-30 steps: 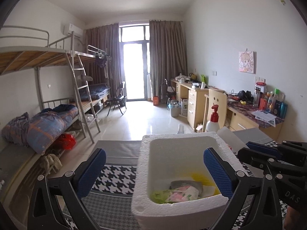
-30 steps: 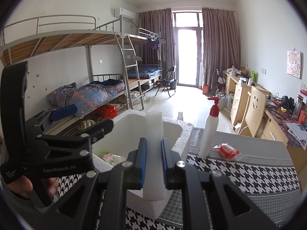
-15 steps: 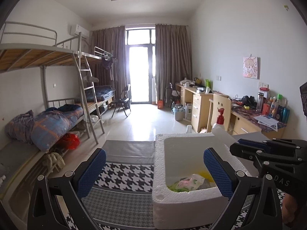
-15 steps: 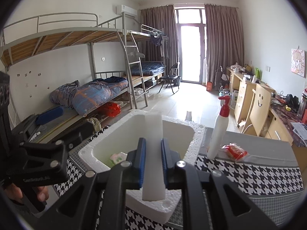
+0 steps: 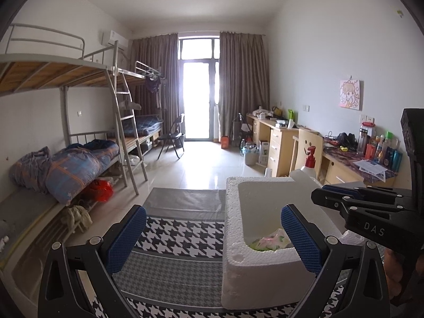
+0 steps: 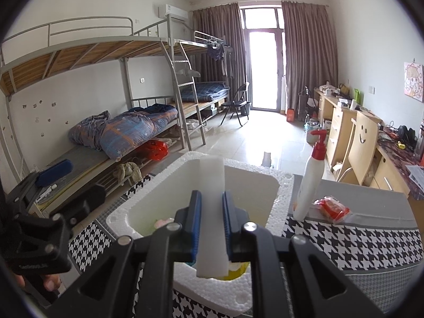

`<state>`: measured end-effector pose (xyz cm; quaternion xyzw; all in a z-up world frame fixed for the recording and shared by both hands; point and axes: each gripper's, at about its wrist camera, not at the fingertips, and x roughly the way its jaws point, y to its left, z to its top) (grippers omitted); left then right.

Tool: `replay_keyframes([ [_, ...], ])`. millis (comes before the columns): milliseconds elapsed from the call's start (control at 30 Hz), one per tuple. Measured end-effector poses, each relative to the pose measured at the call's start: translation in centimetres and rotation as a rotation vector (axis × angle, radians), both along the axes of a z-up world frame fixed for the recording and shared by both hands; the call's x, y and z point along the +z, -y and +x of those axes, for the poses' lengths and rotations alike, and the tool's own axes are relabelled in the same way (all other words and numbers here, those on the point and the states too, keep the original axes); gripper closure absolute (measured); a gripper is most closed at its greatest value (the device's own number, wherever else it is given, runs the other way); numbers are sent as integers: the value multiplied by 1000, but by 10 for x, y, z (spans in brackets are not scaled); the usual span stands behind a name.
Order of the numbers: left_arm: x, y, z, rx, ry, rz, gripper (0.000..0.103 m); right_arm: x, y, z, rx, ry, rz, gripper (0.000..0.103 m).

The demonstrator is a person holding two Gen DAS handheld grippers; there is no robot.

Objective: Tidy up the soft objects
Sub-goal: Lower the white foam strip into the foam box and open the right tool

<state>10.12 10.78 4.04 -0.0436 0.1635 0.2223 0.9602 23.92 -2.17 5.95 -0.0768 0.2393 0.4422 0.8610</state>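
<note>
A white foam box (image 5: 265, 270) (image 6: 275, 182) sits on the houndstooth table cloth (image 5: 182, 235). Soft packets, pink and green (image 5: 270, 239), lie in its bottom; a pink one shows in the right wrist view (image 6: 163, 222). My right gripper (image 6: 211, 220) is shut on a white foam slab (image 6: 212, 212) and holds it upright over the box's near part. It also shows in the left wrist view (image 5: 344, 193) at the box's right side. My left gripper (image 5: 212, 235) is open and empty, its right finger over the box's near corner, and shows at left in the right wrist view (image 6: 53, 185).
A white pump bottle with a red top (image 6: 310, 180) stands right of the box, with a red packet (image 6: 331, 209) beside it. Bunk beds (image 5: 79, 159) line the left wall and desks (image 5: 281, 143) the right. The table's far edge is grey.
The left gripper has drawn away to the left, so the box sits further right in its view. The right gripper has held the slab over the box, shifting slightly.
</note>
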Motion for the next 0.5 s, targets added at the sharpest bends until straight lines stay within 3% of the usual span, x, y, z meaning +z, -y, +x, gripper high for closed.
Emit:
replay_keyframes([
  [100, 0, -1, -2, 3, 3, -5, 1, -2, -2, 1, 1, -7, -2, 76],
  [133, 0, -2, -3, 4, 4, -6, 1, -3, -3, 1, 3, -8, -7, 62],
  [167, 0, -2, -3, 5, 4, -6, 1, -3, -3, 0, 4, -10, -12, 41],
  [233, 0, -2, -3, 7, 5, -9, 1, -3, -1, -2, 0, -2, 5, 28],
  [500, 3, 0, -5, -4, 4, -11, 1, 5, 14, -7, -5, 12, 33, 25],
])
